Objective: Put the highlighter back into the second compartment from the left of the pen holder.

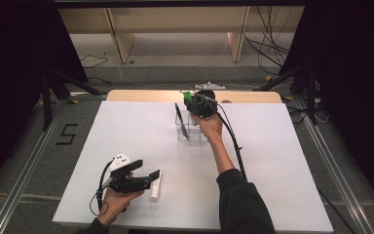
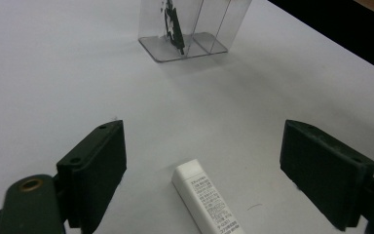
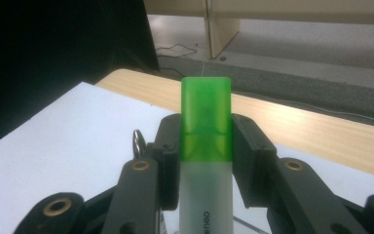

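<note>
Right tool (image 3: 207, 146): clamped on a green-capped translucent highlighter (image 3: 207, 146), above the clear plastic organiser (image 1: 189, 127) at the white counter's (image 1: 126, 131) far side.
Left tool (image 2: 202, 165): jaws apart, flanking a white rectangular eraser (image 2: 205, 201) lying on the counter.

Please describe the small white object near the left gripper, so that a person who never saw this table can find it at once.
On the white table, look at the near left part, where the left gripper is held open. Between its jaws a white glue stick lies flat, with small printed text along its side. The other stationery stands farther off, in the clear organizer.
</note>
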